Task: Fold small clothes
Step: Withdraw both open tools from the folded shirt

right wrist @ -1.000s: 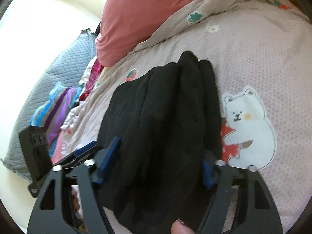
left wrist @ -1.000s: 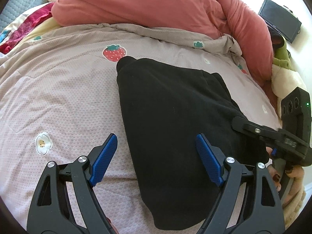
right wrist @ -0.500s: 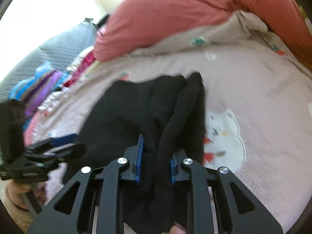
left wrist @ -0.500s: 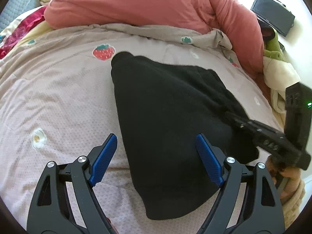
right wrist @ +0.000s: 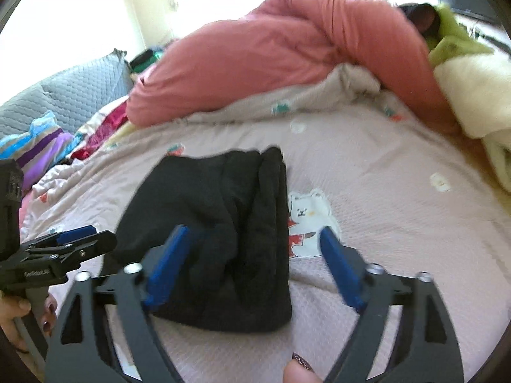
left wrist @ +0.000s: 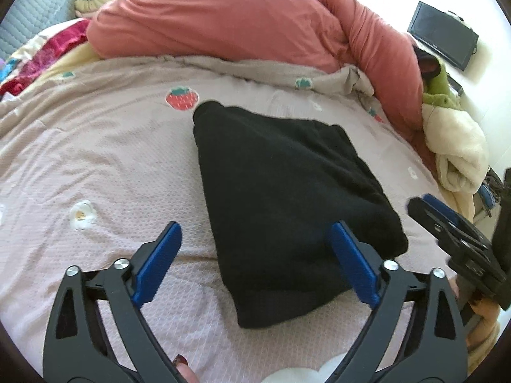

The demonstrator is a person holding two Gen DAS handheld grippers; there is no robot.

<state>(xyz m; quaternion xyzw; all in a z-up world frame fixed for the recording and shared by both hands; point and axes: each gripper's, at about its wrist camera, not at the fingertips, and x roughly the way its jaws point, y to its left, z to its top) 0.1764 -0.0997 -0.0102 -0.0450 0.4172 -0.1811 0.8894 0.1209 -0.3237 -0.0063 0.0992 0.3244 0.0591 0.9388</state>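
A folded black garment lies on the pink patterned bedsheet. My left gripper hovers over its near end, jaws opening wide, the blue pads clear of the cloth. In the right wrist view the same black garment shows its folded layers, and my right gripper is above its near edge with jaws opening, nothing pressed between the pads. The right gripper also appears at the right edge of the left wrist view, beside the garment. The left gripper shows at the left edge of the right wrist view.
A big salmon duvet is heaped along the far side of the bed. A cream and green blanket lies at the right. Colourful clothes and a grey quilted cushion sit at the far left. A dark screen stands beyond the bed.
My right gripper, shut on a black fold half a second ago, has let go and opened wide, pulling back and up. My left gripper has drawn back slightly and spread a little wider.
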